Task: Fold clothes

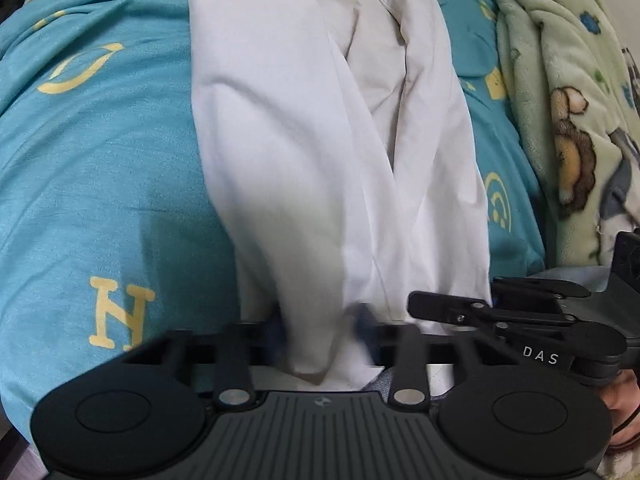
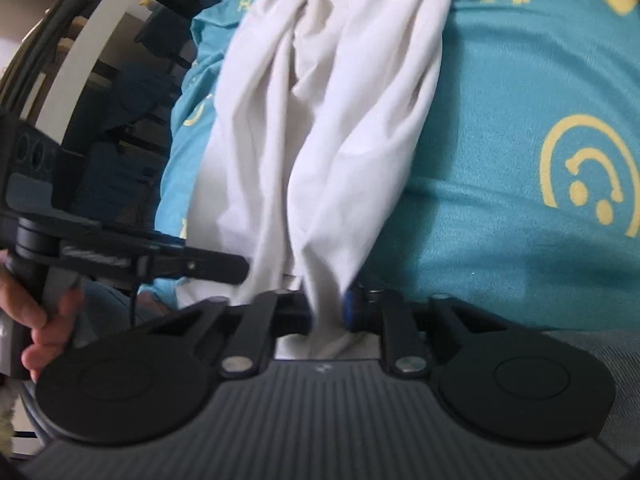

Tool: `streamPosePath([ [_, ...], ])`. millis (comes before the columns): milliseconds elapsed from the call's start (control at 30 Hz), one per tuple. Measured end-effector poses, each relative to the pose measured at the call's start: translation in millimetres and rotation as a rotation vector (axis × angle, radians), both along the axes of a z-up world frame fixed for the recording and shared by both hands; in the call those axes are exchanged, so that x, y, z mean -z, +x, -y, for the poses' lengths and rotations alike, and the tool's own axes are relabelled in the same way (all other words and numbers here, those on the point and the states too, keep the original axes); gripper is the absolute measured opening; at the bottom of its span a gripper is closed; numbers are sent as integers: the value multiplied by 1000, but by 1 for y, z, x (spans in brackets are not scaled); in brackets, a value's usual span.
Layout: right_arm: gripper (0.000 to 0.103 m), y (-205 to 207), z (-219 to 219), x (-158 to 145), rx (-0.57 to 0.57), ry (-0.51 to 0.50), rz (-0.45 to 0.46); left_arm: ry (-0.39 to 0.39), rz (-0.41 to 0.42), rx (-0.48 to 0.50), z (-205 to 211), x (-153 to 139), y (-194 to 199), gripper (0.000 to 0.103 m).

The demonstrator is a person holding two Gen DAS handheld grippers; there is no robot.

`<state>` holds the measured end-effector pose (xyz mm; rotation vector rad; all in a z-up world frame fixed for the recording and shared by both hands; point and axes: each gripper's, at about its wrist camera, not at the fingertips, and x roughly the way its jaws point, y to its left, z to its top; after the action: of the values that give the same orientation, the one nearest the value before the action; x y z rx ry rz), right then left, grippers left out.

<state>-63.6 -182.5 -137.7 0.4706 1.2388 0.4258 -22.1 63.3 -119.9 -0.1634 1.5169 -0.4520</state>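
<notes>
A: Where does the cloth (image 1: pixel 320 140) lie?

B: The white cloth runs in rumpled folds down the middle of the teal sheet (image 1: pixel 104 184), which carries yellow letters and smiley faces. Its near end is gathered up at both tools.

A: And the left gripper (image 1: pixel 320 336)?

B: It is clenched on the cloth. A bunched fold passes between its blue-padded fingers (image 1: pixel 280 330) and hangs below them towards the camera.

A: The right gripper (image 2: pixel 326 308)?

B: Also clamped on the cloth. The fabric narrows into the gap beside the blue pad (image 2: pixel 351 307), and the jaws stand nearly together around it.

A: How do the two sit?

B: Close side by side at the same end of the cloth. Each camera shows the other tool's black finger reaching in against the fabric. A hand (image 2: pixel 44 320) holds the left tool's handle.

A: Anything else nearby?

B: A green fleece blanket (image 1: pixel 560 100) with cartoon animals lies along the sheet's far side, apart from the cloth.
</notes>
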Motion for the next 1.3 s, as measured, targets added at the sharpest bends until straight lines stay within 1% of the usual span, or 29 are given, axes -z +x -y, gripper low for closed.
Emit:
streamPosePath([
  [33, 9, -2, 3, -5, 12, 12, 10, -24, 12, -7, -3, -6, -1, 7],
  [100, 8, -7, 12, -18, 37, 42, 32, -95, 49, -30, -12, -25, -4, 6],
  [200, 7, -13, 32, -45, 70, 77, 81, -201, 134, -101, -34, -64, -14, 5],
  [267, 7, -18, 48, -69, 99, 114, 129, -244, 193, -132, -46, -93, -23, 5],
  [300, 7, -20, 56, -81, 115, 135, 153, -260, 218, -142, -53, -105, -28, 4],
  [400, 7, -28, 66, -117, 138, 130, 243, -291, 286, -185, -60, -143, -53, 4],
  [500, 7, -41, 77, -141, 158, 146, 291, -321, 335, -219, -67, -173, -73, 4],
  [567, 7, -54, 84, -152, 169, 150, 317, -328, 367, -220, -67, -191, -92, 3],
  [700, 7, -83, 99, -159, 192, 166, 339, -350, 406, -217, -59, -214, -141, 3],
  [733, 7, -91, 103, -160, 198, 170, 344, -354, 409, -215, -57, -215, -154, 3],
  [800, 7, -102, 108, -157, 211, 178, 337, -349, 419, -206, -52, -215, -178, 4],
  [900, 7, -116, 115, -153, 230, 190, 323, -366, 435, -217, -56, -205, -199, 4],
  [967, 7, -119, 119, -151, 244, 200, 315, -375, 448, -234, -57, -206, -200, 4],
  [1067, 7, -100, 121, -156, 260, 205, 312, -387, 473, -256, -57, -209, -178, 4],
  [1167, 7, -64, 122, -162, 280, 201, 320, -384, 498, -280, -51, -214, -131, 4],
  [1300, 7, -3, 125, -163, 310, 204, 336, -384, 529, -326, -38, -214, -65, 4],
])
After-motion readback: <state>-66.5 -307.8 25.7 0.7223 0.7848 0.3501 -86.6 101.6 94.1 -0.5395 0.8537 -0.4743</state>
